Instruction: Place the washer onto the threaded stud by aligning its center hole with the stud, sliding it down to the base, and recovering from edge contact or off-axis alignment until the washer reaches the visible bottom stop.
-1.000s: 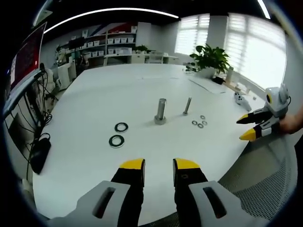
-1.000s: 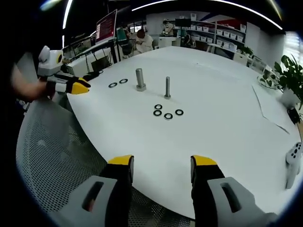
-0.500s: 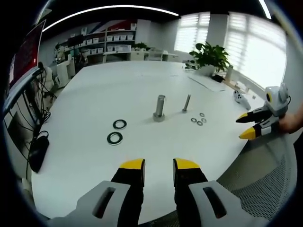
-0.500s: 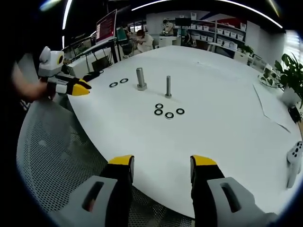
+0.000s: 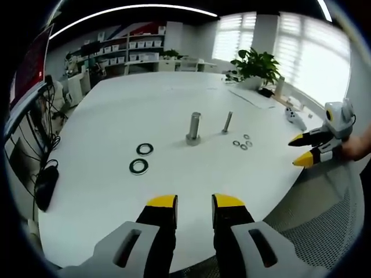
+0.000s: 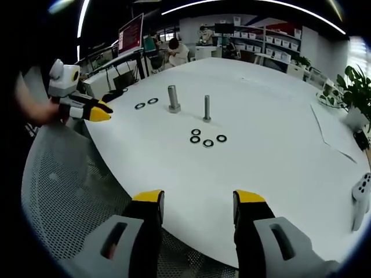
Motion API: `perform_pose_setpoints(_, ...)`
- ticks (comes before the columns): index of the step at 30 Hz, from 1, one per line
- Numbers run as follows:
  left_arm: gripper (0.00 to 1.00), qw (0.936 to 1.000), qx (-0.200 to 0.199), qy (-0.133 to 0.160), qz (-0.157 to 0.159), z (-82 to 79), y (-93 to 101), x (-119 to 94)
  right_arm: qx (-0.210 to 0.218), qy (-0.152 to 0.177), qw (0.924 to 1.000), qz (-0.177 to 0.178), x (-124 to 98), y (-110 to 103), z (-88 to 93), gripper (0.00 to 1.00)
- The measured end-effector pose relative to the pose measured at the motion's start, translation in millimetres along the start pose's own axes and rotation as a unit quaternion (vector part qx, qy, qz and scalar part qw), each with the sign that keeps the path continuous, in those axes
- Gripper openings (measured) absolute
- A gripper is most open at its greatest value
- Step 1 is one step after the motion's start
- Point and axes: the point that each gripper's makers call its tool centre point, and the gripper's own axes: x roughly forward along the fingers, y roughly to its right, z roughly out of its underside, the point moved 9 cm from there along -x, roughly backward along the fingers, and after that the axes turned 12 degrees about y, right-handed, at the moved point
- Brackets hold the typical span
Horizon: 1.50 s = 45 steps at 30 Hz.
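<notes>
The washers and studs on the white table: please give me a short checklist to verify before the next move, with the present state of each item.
1. Left gripper open and holding nothing: ok.
2. Right gripper open and holding nothing: ok.
3. Thin stud upright, no washer on it: ok.
4. Thick stud upright, no washer on it: ok.
5. Four small washers lie flat beside the thin stud, two large washers near the thick one: ok.
6. Which washer fits which stud: cannot tell.
</notes>
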Motion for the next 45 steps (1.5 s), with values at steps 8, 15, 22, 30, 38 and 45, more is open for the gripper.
perform_pose_setpoints(8, 0.24, 0.9998, 0.019, -0.001, -0.007, -0.2, -0.8, 0.6, 0.003, 0.008, 1.0000, 0.002, -0.8, 0.6, -1.9, 0.51)
perform_pose_setpoints(15, 0.24, 0.9998, 0.012, -0.014, -0.003, 2.5, -0.6, 2.5, 0.004, 0.009, 1.0000, 0.000, -0.5, 0.4, -2.2, 0.52)
perform_pose_setpoints(22, 0.24, 0.9997, 0.006, -0.024, -0.005, 4.3, -1.2, 2.7, 0.004, 0.008, 1.0000, -0.004, -0.4, -0.6, -2.3, 0.52)
perform_pose_setpoints(30, 0.24, 0.9993, 0.008, -0.036, -0.009, 5.8, -1.8, 2.5, 0.005, 0.012, 0.9999, -0.007, -0.9, -1.4, -3.6, 0.52)
perform_pose_setpoints(38, 0.25, 0.9992, 0.001, -0.039, -0.011, 5.4, -2.7, 2.6, 0.006, 0.011, 0.9999, -0.008, -1.5, -0.9, -4.0, 0.52)
perform_pose_setpoints(45, 0.26, 0.9993, -0.009, -0.033, -0.016, 1.8, -2.6, 1.0, 0.012, 0.017, 0.9998, -0.007, -3.8, 1.3, -6.6, 0.52)
